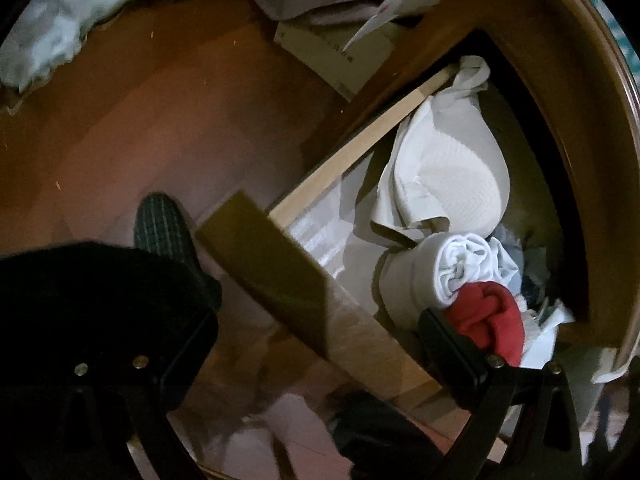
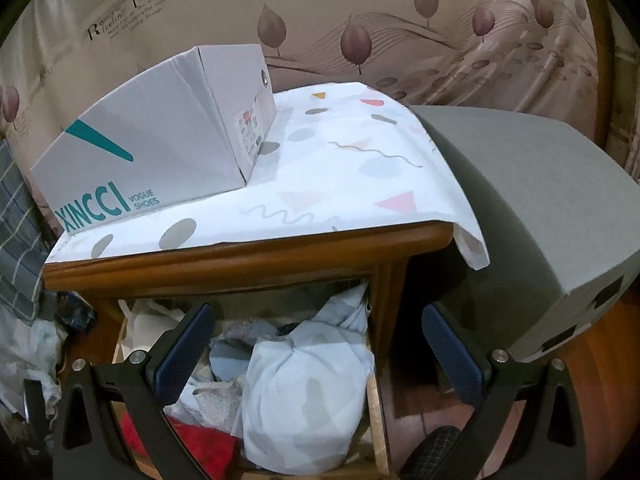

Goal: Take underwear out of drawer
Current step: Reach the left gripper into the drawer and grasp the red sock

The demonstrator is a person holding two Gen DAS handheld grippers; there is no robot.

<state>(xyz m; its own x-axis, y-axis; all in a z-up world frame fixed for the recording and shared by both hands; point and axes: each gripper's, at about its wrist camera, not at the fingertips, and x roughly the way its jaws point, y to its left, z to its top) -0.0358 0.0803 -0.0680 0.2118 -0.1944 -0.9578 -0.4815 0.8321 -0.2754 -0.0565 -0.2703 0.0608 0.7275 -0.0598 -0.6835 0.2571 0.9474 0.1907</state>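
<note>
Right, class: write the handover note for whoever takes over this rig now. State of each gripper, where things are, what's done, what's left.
Left gripper: jaws open, empty, over the drawer's front edge.
Right gripper: jaws open, empty, above the drawer.
Drawer is pulled open, full of clothes: red item, white roll, pale bundle.
Done: drawer open.
Left: pick the underwear and lift it out; nothing is gripped yet.
</note>
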